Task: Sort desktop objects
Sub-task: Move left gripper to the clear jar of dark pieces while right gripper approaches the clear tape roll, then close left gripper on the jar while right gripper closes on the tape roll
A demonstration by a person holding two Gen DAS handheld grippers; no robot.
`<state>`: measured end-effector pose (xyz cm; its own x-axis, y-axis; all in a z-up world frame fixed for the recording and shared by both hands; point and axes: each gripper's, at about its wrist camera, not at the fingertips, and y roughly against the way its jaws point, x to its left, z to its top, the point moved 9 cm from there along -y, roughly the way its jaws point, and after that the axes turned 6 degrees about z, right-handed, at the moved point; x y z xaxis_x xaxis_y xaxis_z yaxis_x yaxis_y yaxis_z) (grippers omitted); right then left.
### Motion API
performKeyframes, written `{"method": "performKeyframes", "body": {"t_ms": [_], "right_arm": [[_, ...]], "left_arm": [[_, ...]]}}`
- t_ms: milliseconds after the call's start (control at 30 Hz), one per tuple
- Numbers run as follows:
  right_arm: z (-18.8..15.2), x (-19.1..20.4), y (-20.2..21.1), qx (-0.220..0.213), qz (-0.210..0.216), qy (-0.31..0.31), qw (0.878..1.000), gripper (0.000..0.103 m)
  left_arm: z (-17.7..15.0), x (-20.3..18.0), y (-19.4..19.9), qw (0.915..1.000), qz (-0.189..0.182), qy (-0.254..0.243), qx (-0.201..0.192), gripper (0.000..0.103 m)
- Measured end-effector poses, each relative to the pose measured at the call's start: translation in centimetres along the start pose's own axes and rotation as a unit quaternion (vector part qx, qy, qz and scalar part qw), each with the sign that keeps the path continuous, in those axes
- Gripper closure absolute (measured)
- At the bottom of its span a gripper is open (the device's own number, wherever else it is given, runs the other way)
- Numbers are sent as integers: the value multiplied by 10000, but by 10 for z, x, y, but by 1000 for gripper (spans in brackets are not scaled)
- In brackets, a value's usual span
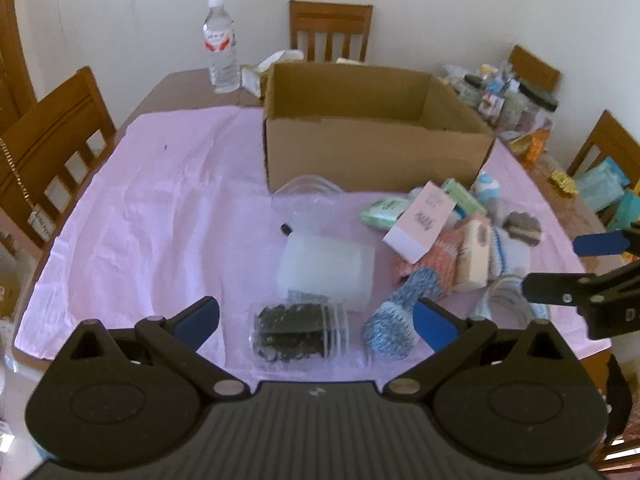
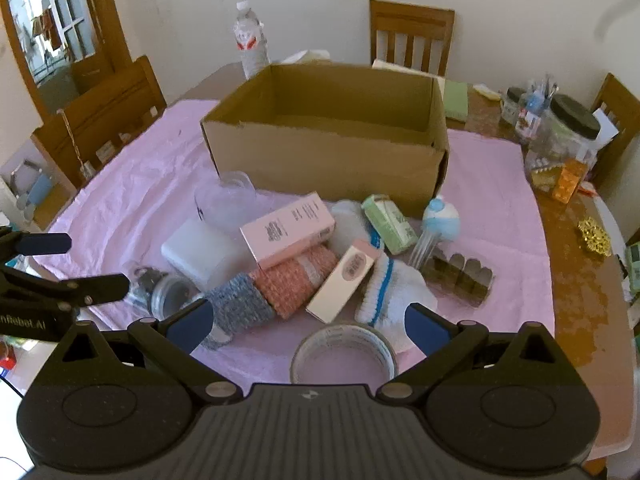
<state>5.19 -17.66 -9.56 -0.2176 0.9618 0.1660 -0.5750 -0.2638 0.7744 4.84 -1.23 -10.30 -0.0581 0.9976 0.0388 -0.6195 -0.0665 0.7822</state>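
Both jaws stand wide, holding nothing; the tape roll (image 2: 344, 354) between the right gripper (image 2: 310, 326) jaws could slip aside on closing.

A: What sort of room is this?

B: A dining room, with plain cream walls (image 1: 440, 8) lit by soft daylight. A brown wooden surface (image 2: 580, 280) takes up the middle, most of it under a wrinkled pink cloth (image 1: 160, 200).

A: Chairs?

B: Wooden slat-backed ones. One chair (image 1: 330, 30) stands at the far end against the wall, another (image 1: 52, 140) on the left side, and two more show partly at the right edge.

A: Any door or window?

B: In the right wrist view, a wood-framed door with glass panes (image 2: 52, 28) stands at the far left, bright beyond the glass.
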Motion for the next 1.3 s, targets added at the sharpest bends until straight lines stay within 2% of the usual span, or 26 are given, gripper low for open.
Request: {"method": "performKeyframes", "body": {"t_ms": [167, 333, 533, 767, 933, 1000, 1300], "right_arm": [[-9, -5, -7, 140, 72, 127, 9998, 0], [-22, -7, -15, 270, 61, 360, 9990, 0], [-41, -11, -26, 411, -17, 402, 9983, 0], [-53, -11, -37, 505, -72, 528, 9973, 0], [-57, -14, -48, 535, -87, 534, 9971, 0], [-58, -15, -53, 560, -130, 568, 9967, 0], [-61, -18, -71, 689, -159, 547, 9960, 2]], "left_arm": [[-11, 2, -10, 9997, 183, 64, 127, 1], [-23, 6, -27, 9990, 86, 352, 276, 1], [-33, 9, -47, 9983, 146, 468, 322, 1], [-34, 7, -63, 9989, 285, 284, 255, 1], [-32, 4, -74, 9991, 283, 196, 258, 7], [-33, 3, -78, 9990, 305, 161, 288, 14], [-38, 2, -90, 9989, 188, 95, 428, 23]]}}
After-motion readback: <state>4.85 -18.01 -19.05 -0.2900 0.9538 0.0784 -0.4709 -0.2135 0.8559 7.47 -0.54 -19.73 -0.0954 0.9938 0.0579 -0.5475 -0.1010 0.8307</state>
